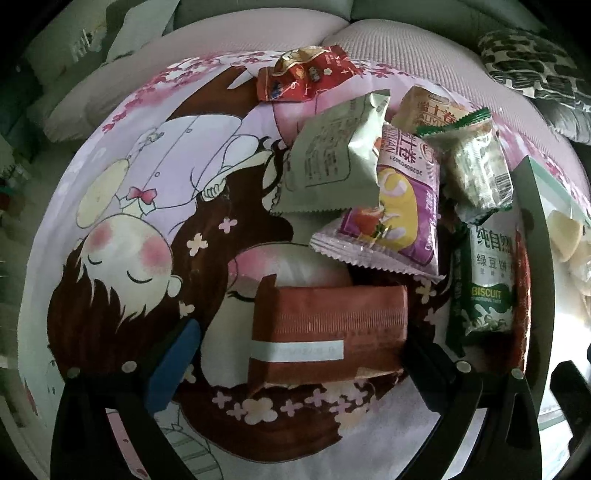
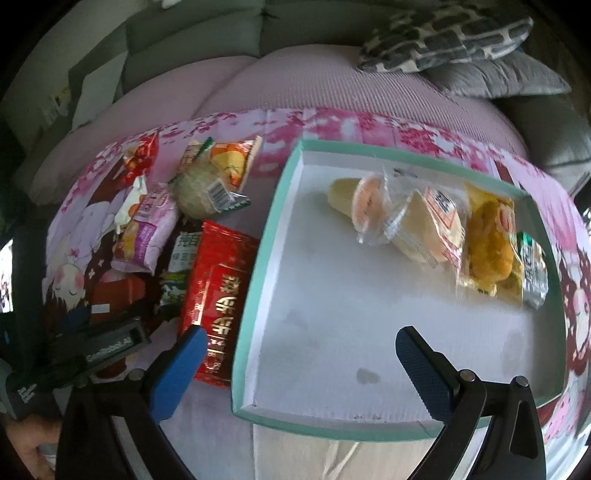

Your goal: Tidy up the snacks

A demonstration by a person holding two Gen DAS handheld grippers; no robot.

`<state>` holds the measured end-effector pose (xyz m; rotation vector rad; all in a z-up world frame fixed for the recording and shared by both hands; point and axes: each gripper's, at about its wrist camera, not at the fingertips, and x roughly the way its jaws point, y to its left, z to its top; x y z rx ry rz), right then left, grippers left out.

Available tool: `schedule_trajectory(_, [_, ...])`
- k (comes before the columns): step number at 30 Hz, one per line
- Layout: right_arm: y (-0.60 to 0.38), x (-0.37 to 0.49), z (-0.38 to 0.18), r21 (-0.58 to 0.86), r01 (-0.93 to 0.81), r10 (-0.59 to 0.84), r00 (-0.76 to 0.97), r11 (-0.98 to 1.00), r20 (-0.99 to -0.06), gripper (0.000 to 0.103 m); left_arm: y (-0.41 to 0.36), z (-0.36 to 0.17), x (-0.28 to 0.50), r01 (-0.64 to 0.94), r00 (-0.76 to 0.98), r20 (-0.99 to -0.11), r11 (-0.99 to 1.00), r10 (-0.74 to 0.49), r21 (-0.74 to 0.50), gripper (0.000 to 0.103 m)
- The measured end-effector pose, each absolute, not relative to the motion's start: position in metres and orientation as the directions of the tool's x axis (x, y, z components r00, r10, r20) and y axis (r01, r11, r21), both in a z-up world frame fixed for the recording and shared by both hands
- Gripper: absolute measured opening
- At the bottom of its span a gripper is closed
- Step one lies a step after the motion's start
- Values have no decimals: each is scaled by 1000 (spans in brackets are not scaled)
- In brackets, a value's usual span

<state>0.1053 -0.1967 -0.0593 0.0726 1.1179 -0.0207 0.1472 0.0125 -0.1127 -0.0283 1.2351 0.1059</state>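
A brown-red snack packet (image 1: 325,328) lies on the cartoon-print cloth (image 1: 147,221), between the fingers of my left gripper (image 1: 301,334). The gripper is open; its right finger is against the packet and the blue left pad (image 1: 173,365) stands clear of it. Beyond lies a pile of snacks: a grey-green pouch (image 1: 332,158), a purple packet (image 1: 395,206), a green biscuit pack (image 1: 487,280). My right gripper (image 2: 301,334) hangs open and holds nothing, over the near part of a white tray with a teal rim (image 2: 255,280). Several wrapped snacks (image 2: 424,221) lie at the tray's far right.
A large red packet (image 2: 218,295) lies against the tray's left side. Another red packet (image 1: 303,74) sits at the cloth's far edge. Patterned pillows (image 2: 443,33) rest on the pink sofa cushion (image 2: 295,81) behind. The left gripper's black body (image 2: 92,350) shows left of the tray.
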Motion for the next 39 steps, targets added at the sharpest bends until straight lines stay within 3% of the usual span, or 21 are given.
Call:
schedule_trajectory(3, [-192, 104, -57, 47, 27, 29, 455, 999, -890, 101, 20, -110, 149, -113, 318, -946, 993, 69, 34, 103])
schedule_trajectory(12, [-159, 102, -53, 43, -90, 82, 501, 995, -862, 75, 45, -81, 150, -139, 374, -927, 989, 15, -40, 102])
schedule_trajectory(16, [-143, 104, -58, 34, -144, 102, 496, 989, -862, 57, 50, -77, 146, -148, 360, -933, 987, -2, -59, 102])
schedule_trajectory(21, [-129, 105, -61, 26, -176, 111, 493, 984, -863, 44, 52, -77, 144, -168, 356, -934, 982, -19, -84, 102])
schedule_trajectory(31, [-121, 107, -66, -119, -161, -24, 497, 980, -867, 30, 57, -84, 149, -168, 337, -940, 980, -45, -107, 101])
schedule_trajectory(33, [-122, 106, -64, -130, -159, -34, 499, 979, -866, 28, 50, -88, 149, -164, 334, -941, 980, -51, -111, 95])
schedule_trajectory(34, [-122, 106, -64, -134, -157, -39, 497, 978, -867, 26, 49, -89, 149, -163, 330, -942, 980, -55, -114, 85])
schedule_trajectory(39, [-123, 105, -60, -182, -138, -88, 506, 974, -858, 24, 42, -93, 150, -155, 313, -948, 982, -57, -110, 82])
